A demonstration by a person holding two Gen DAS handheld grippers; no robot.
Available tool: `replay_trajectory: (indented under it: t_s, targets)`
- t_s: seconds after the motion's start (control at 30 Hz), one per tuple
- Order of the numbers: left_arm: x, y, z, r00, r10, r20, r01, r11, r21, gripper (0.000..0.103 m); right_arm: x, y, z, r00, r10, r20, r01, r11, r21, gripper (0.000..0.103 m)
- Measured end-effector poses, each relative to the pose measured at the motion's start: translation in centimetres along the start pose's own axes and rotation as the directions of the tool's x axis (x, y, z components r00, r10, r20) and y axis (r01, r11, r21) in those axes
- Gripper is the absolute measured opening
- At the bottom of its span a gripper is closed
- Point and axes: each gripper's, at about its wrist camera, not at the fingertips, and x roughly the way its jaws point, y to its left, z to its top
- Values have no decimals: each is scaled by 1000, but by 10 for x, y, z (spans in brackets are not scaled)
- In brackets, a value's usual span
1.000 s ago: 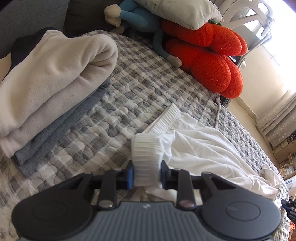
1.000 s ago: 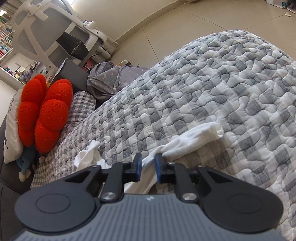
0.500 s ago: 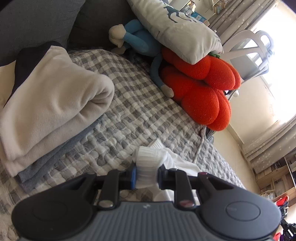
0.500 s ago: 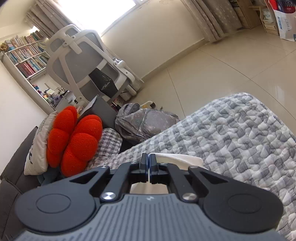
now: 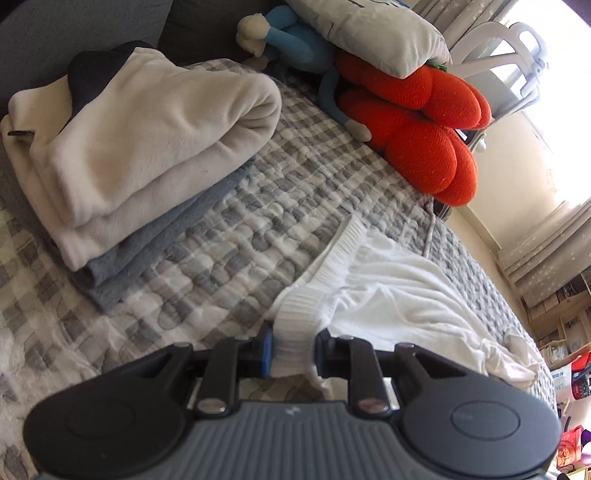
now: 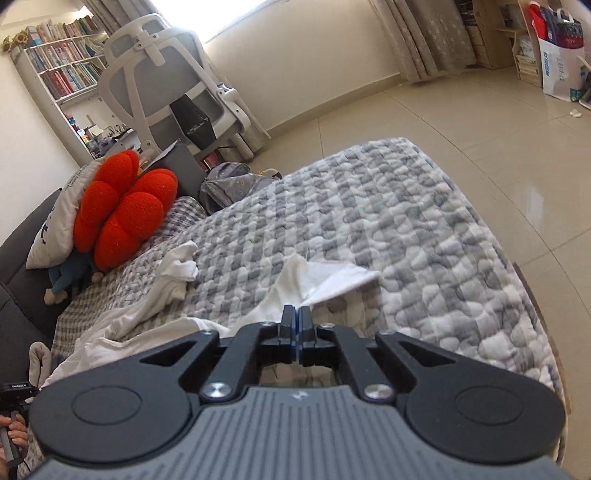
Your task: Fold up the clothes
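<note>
We are pinching the ribbed waistband (image 5: 295, 314) of the white garment (image 5: 399, 295) between the 2 blue pads of our left gripper (image 5: 293, 349), the jaws standing narrow with the bunched elastic filling the gap. Our right gripper (image 6: 296, 317) is pressing its 2 fingers flat together on a thin edge of the same white garment (image 6: 314, 280), the cloth rising into a small peak just ahead of the tips.

From the left grip the garment is spreading away to the right across the grey checked quilt (image 5: 229, 229), wrinkled and loose. In the right wrist view, one twisted end of the cloth (image 6: 181, 262) is lying further off on the quilt (image 6: 406, 221), apart from the pinched corner.

Beyond the left gripper, a folded cream blanket (image 5: 147, 140) is sitting on a folded blue-grey towel (image 5: 166, 251). At the head of the bed, a red flower-shaped cushion (image 5: 417, 129) is lying under a pale pillow (image 5: 369, 33), beside a blue plush toy (image 5: 291, 40). A white office chair (image 6: 166, 88) and a bookshelf (image 6: 62, 66) are standing on the tiled floor (image 6: 443, 110).
</note>
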Motion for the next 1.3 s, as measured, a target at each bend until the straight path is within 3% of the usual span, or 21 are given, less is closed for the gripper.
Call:
replay_trajectory:
  t_s: [0.2,0.27,0.3,0.4,0.47,0.53,0.67,0.83,0.9,0.93,1.1,1.23,1.3]
  targets:
    - [-10,4,-1,999,4,34,-5,999,35,21,-8,10,-2,999,39,-7,-40,999,-37,3]
    - [-13,3,0,999,11,33,-13,998,65,22,-14,11,1,999,46,-3,-46,995,-87,15]
    - [-14,2,0,1000,7,30,-9,997,79,22,-16,12,3,999,48,0,-47,993,-112,15]
    - [-13,3,0,1000,16,7,-17,993,114,23,-22,5,18,996,0,87,14,988,-154,20]
    - [-11,5,4,1000,15,-5,-14,995,103,25,2,3,33,997,-57,52,66,976,-210,41]
    - [-13,5,7,1000,19,8,-19,996,90,33,33,6,43,994,-106,-13,97,950,-298,43]
    - [-16,-6,5,998,58,31,-62,988,139,37,74,23,44,993,-86,-82,42,901,-431,47]
    - [-19,2,2,996,91,23,-94,985,142,42,108,43,34,993,-84,-85,26,844,-536,46]
    - [-23,6,3,996,89,31,-92,986,140,43,110,49,30,995,-77,-69,26,833,-553,24]
    - [-24,6,4,996,87,30,-90,985,144,44,109,51,29,995,-81,-62,33,831,-555,4]
    - [-29,4,5,995,89,33,-94,975,200,54,77,49,37,995,-94,41,102,874,-475,4]
    - [-30,7,4,997,80,22,-82,977,194,62,24,43,52,976,-140,168,193,914,-357,4]
    - [-31,8,4,996,87,28,-91,976,199,67,13,38,56,970,-173,169,221,917,-332,4]
